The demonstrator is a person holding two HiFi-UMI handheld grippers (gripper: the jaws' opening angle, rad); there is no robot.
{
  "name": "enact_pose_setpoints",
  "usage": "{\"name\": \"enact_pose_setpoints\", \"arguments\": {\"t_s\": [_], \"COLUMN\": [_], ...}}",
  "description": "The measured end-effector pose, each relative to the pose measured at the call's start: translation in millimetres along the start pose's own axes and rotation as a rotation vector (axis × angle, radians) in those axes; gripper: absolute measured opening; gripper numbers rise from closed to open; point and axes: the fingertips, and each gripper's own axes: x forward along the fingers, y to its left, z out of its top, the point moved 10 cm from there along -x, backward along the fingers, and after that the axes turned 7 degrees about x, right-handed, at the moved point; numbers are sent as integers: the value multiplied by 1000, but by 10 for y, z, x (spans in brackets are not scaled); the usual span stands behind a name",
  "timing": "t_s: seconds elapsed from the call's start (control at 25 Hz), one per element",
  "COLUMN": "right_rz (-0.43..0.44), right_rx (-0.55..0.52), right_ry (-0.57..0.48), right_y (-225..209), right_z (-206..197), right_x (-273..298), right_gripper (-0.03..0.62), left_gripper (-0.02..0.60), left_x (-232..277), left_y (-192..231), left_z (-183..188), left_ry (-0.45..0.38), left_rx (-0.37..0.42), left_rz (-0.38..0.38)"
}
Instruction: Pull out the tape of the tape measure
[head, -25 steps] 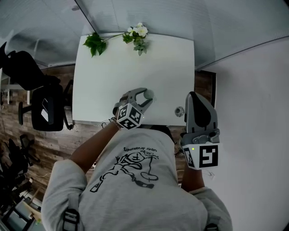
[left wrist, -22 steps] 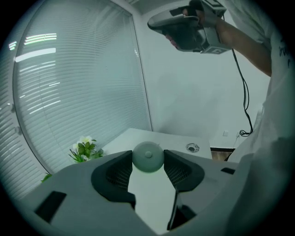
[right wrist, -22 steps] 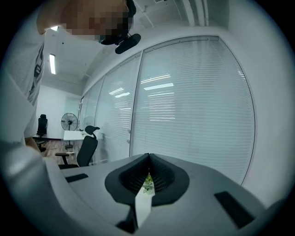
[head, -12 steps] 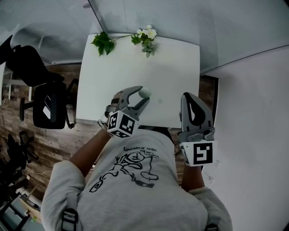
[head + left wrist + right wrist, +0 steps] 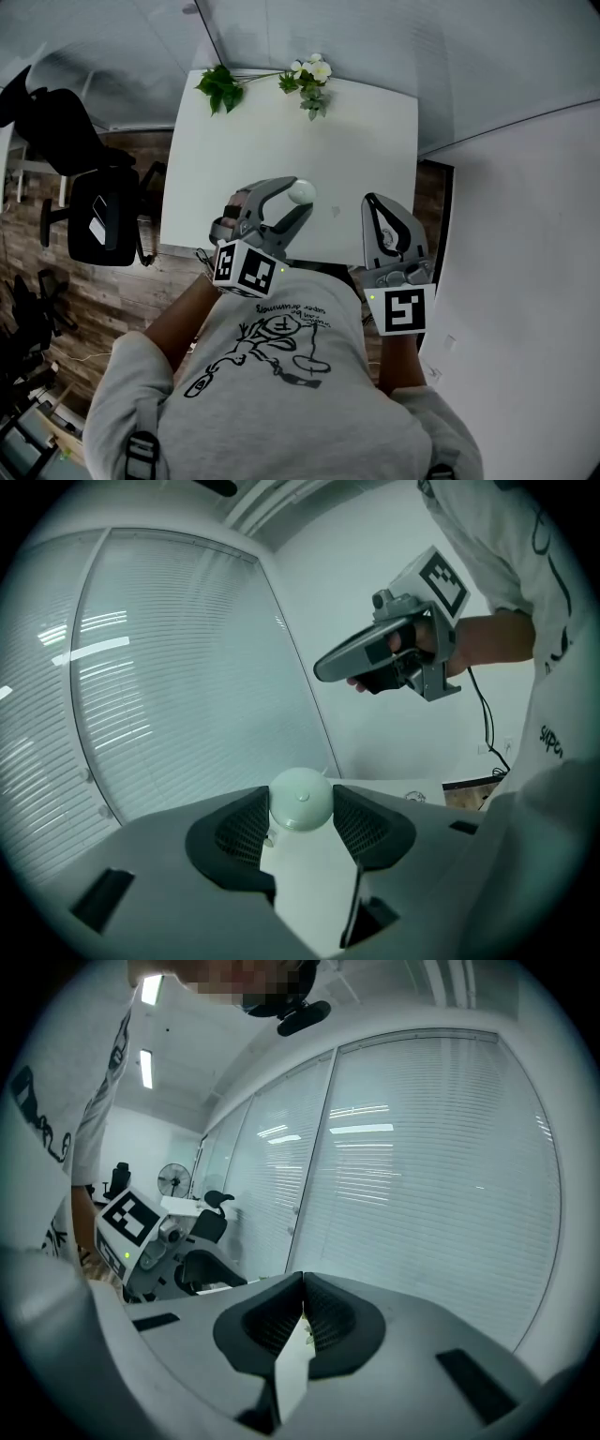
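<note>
Going left to right from the head view: one black office chair [image 5: 98, 211] sits on the wood floor, with more dark chair shapes below it that are cut off at the edge, so I can't count those. Then there's one white table [image 5: 244, 141]. At its far edge are one leafy sprig [image 5: 220, 86] and, just to the right of it, one little bunch of white flowers [image 5: 312, 75].

There are two grippers, each with one marker cube. The cubes only show black-and-white squares, no words. The left gripper [image 5: 296, 199] has its pads pressed on either side of the one tape measure [image 5: 300, 801], a small round pale-green puck. Its jaws stand fairly wide around it. It's held over the near half of the table, and it looks to be up off the surface. I can't make out any tape end or tab on it from either angle.

The right gripper [image 5: 378, 204] is just to the right, near the left one but not touching it. Its jaws are closed tip to tip and I can't see anything pinched between them.

There's a small round thing on the tabletop [image 5: 415, 796], too tiny to identify. The person's grey T-shirt [image 5: 272, 375] has a cartoon and a line of print, but it's upside down from here and I can't read it. The right gripper view is mostly window blinds [image 5: 441, 1166].
</note>
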Motion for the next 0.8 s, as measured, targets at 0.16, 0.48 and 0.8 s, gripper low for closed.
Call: {"name": "enact_pose_setpoints", "arguments": {"t_s": [0.16,0.48,0.8], "right_rz": [63,104,123], "right_rx": [-214,-336,-361], "right_ry": [109,201,215], "right_y": [42,145,235], "right_z": [-100,-219,-286], "right_x": [16,45,41], "right_gripper": [11,32,43], "left_gripper": [236,235,235], "left_x": [-43,-77,-129], "left_y": [5,35,25], "left_z": [58,132,222], "left_ry": [-17,-51,-68], "left_rx": [8,12,26], "left_rz": [-2,-7,-17]}}
